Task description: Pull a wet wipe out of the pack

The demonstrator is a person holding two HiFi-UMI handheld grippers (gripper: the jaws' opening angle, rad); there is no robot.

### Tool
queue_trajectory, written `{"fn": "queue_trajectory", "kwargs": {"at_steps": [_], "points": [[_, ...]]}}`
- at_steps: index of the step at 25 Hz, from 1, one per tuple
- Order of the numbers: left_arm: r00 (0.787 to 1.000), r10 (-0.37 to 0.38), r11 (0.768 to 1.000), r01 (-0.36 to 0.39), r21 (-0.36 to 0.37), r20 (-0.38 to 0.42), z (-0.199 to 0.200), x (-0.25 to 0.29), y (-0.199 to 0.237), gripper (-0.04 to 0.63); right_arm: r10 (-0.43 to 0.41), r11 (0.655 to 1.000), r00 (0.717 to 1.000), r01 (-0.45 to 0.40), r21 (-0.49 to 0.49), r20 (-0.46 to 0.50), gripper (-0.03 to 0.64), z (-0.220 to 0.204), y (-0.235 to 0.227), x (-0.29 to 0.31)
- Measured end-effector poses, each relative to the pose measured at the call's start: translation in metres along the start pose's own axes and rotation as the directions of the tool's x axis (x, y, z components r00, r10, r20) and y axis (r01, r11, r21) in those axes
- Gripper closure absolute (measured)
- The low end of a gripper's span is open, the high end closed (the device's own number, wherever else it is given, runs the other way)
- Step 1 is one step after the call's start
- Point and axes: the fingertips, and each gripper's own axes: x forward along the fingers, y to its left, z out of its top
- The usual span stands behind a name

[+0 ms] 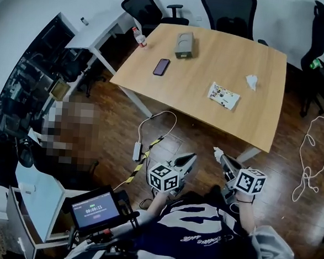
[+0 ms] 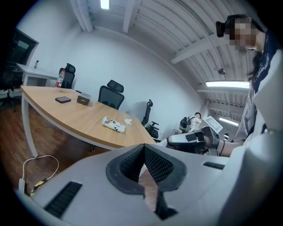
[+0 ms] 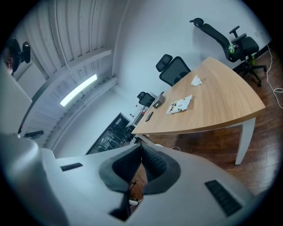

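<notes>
The wet wipe pack (image 1: 223, 95), a flat white printed pouch, lies on the wooden table (image 1: 207, 110) toward its right half. A crumpled white wipe (image 1: 251, 81) sits just beyond it. Both grippers hang low in front of the person, short of the table's near edge and well away from the pack. My left gripper (image 1: 188, 158) and right gripper (image 1: 219, 154) point toward the table. In the left gripper view the jaws (image 2: 143, 149) are shut with nothing between them, and the pack (image 2: 113, 124) is far off. In the right gripper view the jaws (image 3: 141, 151) are shut and empty, with the pack (image 3: 179, 104) distant.
On the table also lie a dark phone (image 1: 161, 66), a grey box (image 1: 184, 45) and a bottle (image 1: 139, 37) at the far left corner. Office chairs (image 1: 228, 12) stand behind the table. Cables and a power strip (image 1: 137, 151) lie on the wooden floor. A small screen (image 1: 95, 209) is at lower left.
</notes>
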Motion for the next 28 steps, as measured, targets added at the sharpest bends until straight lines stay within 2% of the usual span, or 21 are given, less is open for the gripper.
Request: {"fn": "queue_trajectory", "kwargs": {"at_steps": [6,13,23,28], "points": [[0.999,0.023,0.999,-0.022,-0.032,0.025,-0.015,-0.044,0.008,0.594,0.005,0.999,0.999,-0.006,-0.031,-0.032,0.617,-0.027,0.034,0.01],[0.999,-0.004,0.999,0.006,-0.053,0.035,-0.032,-0.079,0.004,0.594,-0.02,0.999,0.999,0.019,-0.042,-0.038,0.617,-0.06,0.064,0.006],[0.997,-0.071,0.993,0.073,-0.09,0.022,-0.072,-0.094,-0.016,0.594,-0.094,0.994,0.994,0.091,-0.052,-0.047,0.617,-0.103,0.069,-0.021],[0.997,-0.04,0.994,0.045,-0.095,0.062,-0.069,-0.107,-0.012,0.594,-0.067,0.995,0.995,0.062,-0.073,-0.079,0.617,-0.107,0.078,-0.009]]}}
